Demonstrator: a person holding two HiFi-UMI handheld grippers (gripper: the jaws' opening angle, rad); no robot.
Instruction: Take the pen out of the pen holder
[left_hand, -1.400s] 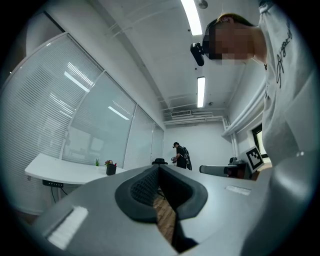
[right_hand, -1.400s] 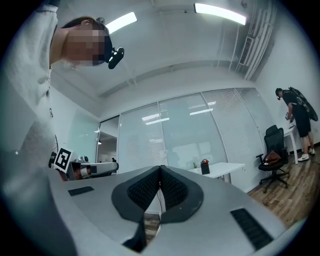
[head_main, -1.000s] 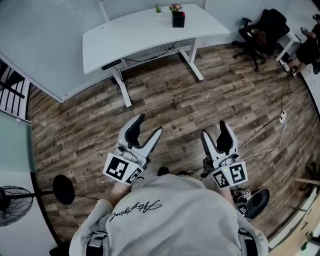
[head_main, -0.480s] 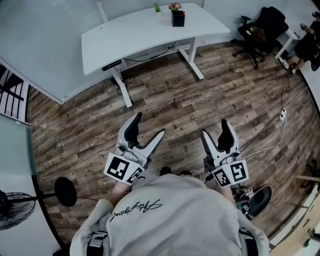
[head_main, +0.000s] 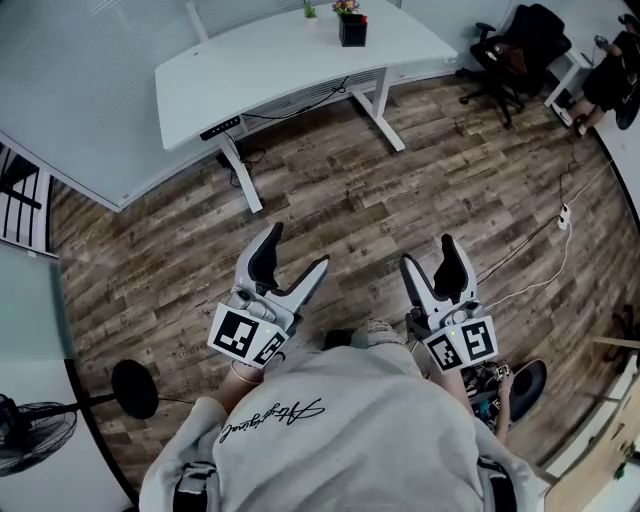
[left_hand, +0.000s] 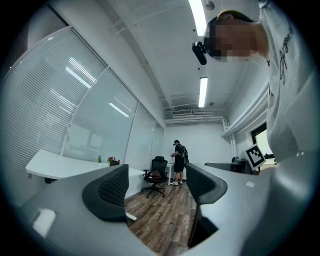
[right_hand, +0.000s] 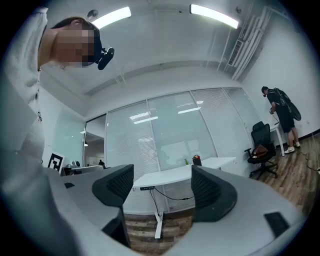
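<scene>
left tongs (head_main: 298, 248) wide, empty | right tongs (head_main: 428, 252) wide, empty | pen holder (head_main: 351, 30) well ahead on counter (head_main: 260, 65) — likely spread ready for the grab

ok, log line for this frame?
stage: pre-grasp | left tongs: open, empty | right tongs: open, empty | black pen holder: on white desk, out of reach

The pen holder (head_main: 352, 32) stands on the desk (head_main: 280, 70), toward its far edge; an office chair (head_main: 508, 52) sits right of the desk.
</scene>
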